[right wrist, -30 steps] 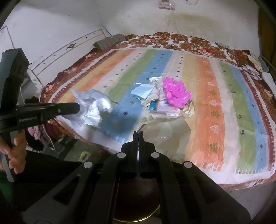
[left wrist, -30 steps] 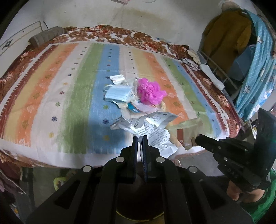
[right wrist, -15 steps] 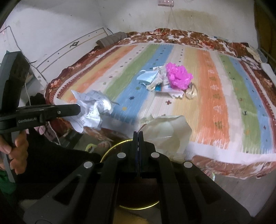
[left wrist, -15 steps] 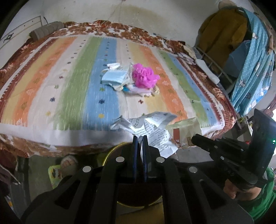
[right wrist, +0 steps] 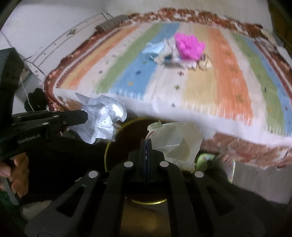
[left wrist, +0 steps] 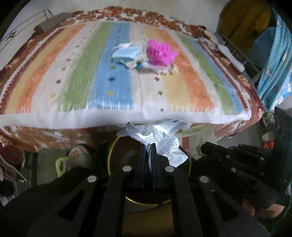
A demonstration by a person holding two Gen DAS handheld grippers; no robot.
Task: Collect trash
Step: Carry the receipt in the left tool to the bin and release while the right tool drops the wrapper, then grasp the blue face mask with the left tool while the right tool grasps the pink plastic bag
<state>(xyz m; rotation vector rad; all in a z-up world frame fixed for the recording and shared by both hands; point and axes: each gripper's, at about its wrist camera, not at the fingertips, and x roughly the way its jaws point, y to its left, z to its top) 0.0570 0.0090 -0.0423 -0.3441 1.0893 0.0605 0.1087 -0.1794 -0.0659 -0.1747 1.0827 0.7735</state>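
Left gripper [left wrist: 148, 145] pinches crumpled paper [left wrist: 160, 140]; right gripper [right wrist: 146, 141] pinches a clear plastic pouch [right wrist: 175, 140]. Both items hang directly above the dark bin [right wrist: 131, 131], below the bed edge [right wrist: 182, 113]. Release appears due.

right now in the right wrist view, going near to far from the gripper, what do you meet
clear crinkled plastic pouch held in the right gripper → white hem of the striped bedspread → trash pile with a bright pink plastic wad → white wall

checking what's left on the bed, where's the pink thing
The crumpled pink plastic lies mid-bed on the striped bedspread, upper centre in both views, at the right end of the trash pile, touching the light blue face mask.
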